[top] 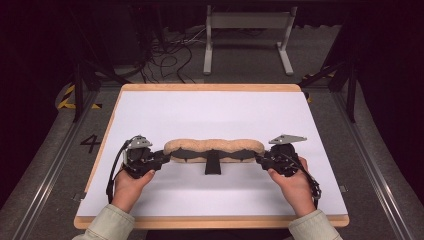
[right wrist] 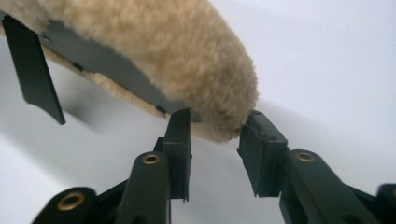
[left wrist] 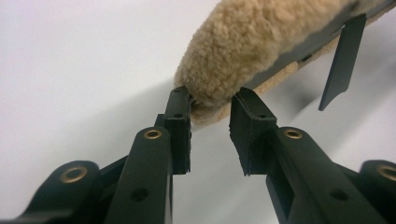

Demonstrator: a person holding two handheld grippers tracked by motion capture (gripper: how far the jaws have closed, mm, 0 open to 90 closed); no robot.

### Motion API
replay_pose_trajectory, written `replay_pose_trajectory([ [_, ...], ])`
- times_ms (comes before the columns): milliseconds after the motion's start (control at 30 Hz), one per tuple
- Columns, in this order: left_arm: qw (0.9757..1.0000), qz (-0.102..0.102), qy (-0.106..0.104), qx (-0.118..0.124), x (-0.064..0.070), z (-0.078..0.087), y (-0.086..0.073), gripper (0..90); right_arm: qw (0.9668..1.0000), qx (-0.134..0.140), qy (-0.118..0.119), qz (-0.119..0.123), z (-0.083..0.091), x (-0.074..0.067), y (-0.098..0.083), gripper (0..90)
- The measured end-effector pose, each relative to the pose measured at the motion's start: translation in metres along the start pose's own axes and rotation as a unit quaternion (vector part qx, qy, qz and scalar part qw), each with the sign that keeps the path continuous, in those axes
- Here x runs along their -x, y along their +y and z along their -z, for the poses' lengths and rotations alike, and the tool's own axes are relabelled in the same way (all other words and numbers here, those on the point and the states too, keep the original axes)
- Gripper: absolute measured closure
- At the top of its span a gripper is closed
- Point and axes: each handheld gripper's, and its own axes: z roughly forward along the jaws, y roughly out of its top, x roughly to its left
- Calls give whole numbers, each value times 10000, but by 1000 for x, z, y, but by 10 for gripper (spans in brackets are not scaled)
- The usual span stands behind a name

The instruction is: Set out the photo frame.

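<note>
Pad (top: 214,145), tan fleece over a dark backing, lying lengthwise across the middle of the high view on the white counter (top: 210,112). Dark strap (top: 212,163) sticking out from its near edge toward the bottom of the frame. Left gripper (top: 161,158) at the pad's left end, held by the left hand (top: 131,182) at lower left. Right gripper (top: 261,159) at the pad's right end, held by the right hand (top: 294,181) at lower right. Pale sleeves at the bottom edge. Grey plate atop each gripper. Metal stand (top: 247,37) on the floor beyond the counter at top centre, loose cables (top: 167,57) to its left.

Left gripper view: pad (left wrist: 261,44) running from centre to upper right. Left gripper (left wrist: 210,105) with fingers (left wrist: 179,128) parted, one on each side of the pad's rounded end, tips touching or just beside the fleece. Not clamped. Strap (left wrist: 343,60) hanging at right, tip clear of the counter (left wrist: 84,70).

Right gripper view: pad (right wrist: 154,51) running from upper left to centre. Right gripper (right wrist: 217,123) with fingers (right wrist: 180,147) spread, flanking the pad's end, right tip against the fleece, left tip just under the dark backing. Not clamped. Strap (right wrist: 35,70) at left above the counter (right wrist: 327,60).
</note>
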Motion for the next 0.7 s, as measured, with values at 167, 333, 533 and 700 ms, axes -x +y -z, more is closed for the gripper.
replay_pose_trajectory([
  [167, 9999, -43, 5, 95, 2, 2, 1, 705, 10000, 46, -42, 13, 0, 1, 0, 659],
  [333, 9999, -78, 52, 102, 2, -4, 0, 705, 9999, 66, -103, 67, 0, 1, -1, 659],
  [533, 10000, -56, 34, -20, 1, -15, -3, 705, 9998, 0, -160, 120, -4, 5, -5, 657],
  [700, 9999, -104, 79, -32, 3, -19, -4, 703, 9996, -108, -216, 169, -9, 6, -9, 655],
])
